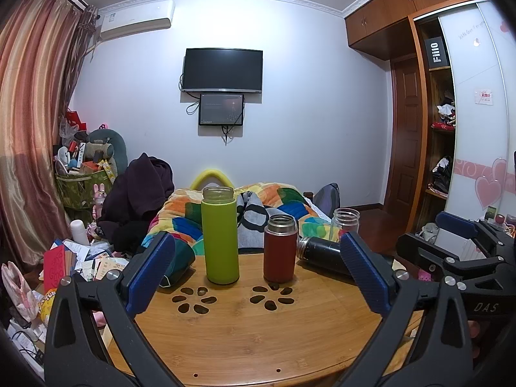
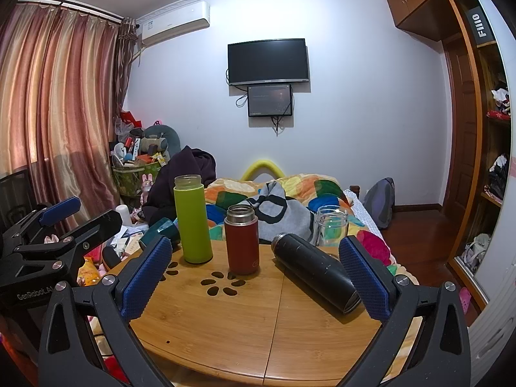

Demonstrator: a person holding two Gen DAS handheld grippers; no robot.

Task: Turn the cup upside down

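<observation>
Bamboo table (image 2: 225, 329) carrying upright green bottle (image 2: 193, 219) and red flask (image 2: 242, 240); black flask (image 2: 314, 272) lying flat beside red flask, mouth pointing away. Nearest right gripper (image 2: 254, 285), spread wide and empty; left gripper (image 1: 254, 274) likewise wide, holding nothing

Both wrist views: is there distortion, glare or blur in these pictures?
Left wrist view: strong fisheye bending, dark corners, the striped pink curtain bows; the open left claw looks sharp. Right wrist view: same bending at the brown wooden wardrobe; soft sheen on the round bamboo table; no motion blur.
</observation>
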